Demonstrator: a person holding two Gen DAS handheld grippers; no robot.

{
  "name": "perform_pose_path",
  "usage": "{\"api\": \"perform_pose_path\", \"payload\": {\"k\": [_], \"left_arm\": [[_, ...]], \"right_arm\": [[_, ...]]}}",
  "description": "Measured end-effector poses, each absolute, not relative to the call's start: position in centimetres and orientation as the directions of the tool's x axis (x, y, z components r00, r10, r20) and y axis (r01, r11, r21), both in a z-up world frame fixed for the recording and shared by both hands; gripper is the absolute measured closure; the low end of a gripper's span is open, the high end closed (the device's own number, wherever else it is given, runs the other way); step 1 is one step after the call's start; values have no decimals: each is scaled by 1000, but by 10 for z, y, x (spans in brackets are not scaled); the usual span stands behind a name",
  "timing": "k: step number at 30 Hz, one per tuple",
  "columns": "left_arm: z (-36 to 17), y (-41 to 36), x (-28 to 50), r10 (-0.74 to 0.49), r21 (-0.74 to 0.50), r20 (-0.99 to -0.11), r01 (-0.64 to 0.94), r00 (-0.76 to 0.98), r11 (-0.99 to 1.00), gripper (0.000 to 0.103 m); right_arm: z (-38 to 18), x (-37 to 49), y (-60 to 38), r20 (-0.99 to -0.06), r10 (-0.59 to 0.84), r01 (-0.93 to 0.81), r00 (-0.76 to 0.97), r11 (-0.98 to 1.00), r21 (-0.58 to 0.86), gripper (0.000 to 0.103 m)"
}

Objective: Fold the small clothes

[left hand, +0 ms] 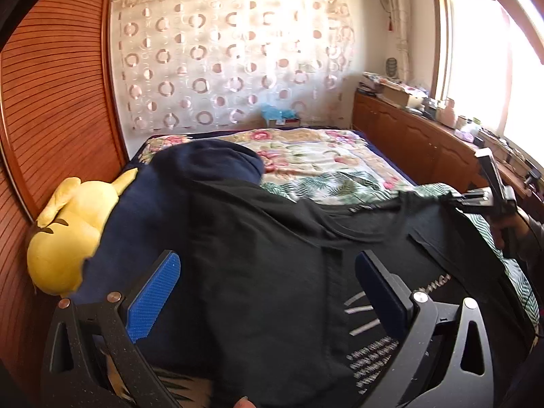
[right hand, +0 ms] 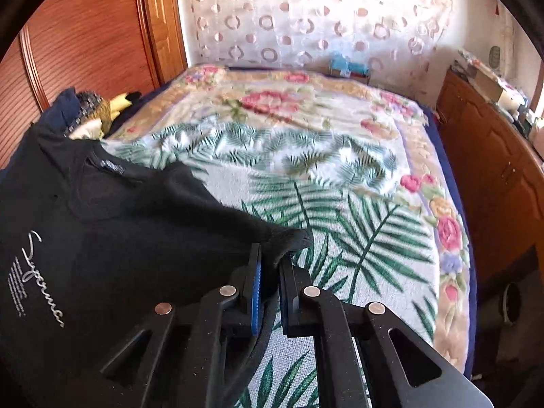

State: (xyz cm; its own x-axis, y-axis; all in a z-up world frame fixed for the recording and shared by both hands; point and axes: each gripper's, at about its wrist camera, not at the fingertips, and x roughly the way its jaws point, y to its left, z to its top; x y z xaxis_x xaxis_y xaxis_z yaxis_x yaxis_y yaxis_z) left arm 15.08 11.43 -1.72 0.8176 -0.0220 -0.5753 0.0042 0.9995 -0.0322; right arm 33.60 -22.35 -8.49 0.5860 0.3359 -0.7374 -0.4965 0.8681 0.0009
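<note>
- My right gripper (right hand: 270, 272) pinches an edge of the black shirt (right hand: 136, 224), which lies on the left part of the leafy blanket (right hand: 357, 224) on the bed.
- My left gripper (left hand: 265, 292) is spread wide above the shirt, holding nothing.
- I should pull gently and keep the cloth flat, so the fold comes out neat.
- White curly writing (right hand: 44, 278) looks like "Supreme"; the small print is too tiny to read.

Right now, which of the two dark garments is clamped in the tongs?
The black tee with white script print; right tongs pinch its edge. The navy garment by the yellow plush lies ungripped.
</note>
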Motion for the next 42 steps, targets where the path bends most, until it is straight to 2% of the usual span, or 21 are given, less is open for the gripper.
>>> {"api": "perform_pose_path", "payload": {"k": [3,5,10,13,17,22,27,30,36,38,42], "left_arm": [[-13,129,168,-10,-10,-584,5,812,1000,0],[-10,137,176,25,13,-587,-22,809,1000,0],[-12,161,200,18,-27,-617,-44,787,999,1],[-20,170,214,23,-20,-647,-47,762,999,11],[-28,180,229,-2,-36,-692,-32,722,999,32],[-30,187,238,-130,-164,-693,20,709,986,44],[-30,184,247,-136,-174,-692,19,708,985,46],[-32,182,252,-129,-163,-699,19,703,986,48],[-34,181,257,-124,-154,-705,19,698,988,69],[-36,180,255,-135,-157,-702,32,700,987,81],[-30,168,246,-144,-133,-690,71,709,989,91]], "right_arm": [[-84,342,-228,-731,353,-484,584,874,35,81],[-84,343,-229,-722,367,-487,587,872,47,80],[-86,342,-229,-719,365,-487,591,872,43,80],[-87,342,-229,-719,364,-487,592,872,41,79],[-86,340,-227,-720,356,-486,596,873,29,79],[-85,339,-227,-720,356,-486,595,873,30,79],[-85,338,-227,-720,349,-486,600,874,19,79],[-85,339,-229,-721,338,-472,605,881,16,72],[-85,339,-229,-720,338,-471,606,882,18,70],[-85,339,-228,-720,337,-470,607,882,17,70],[-84,338,-226,-721,314,-463,618,886,-11,68]]}}
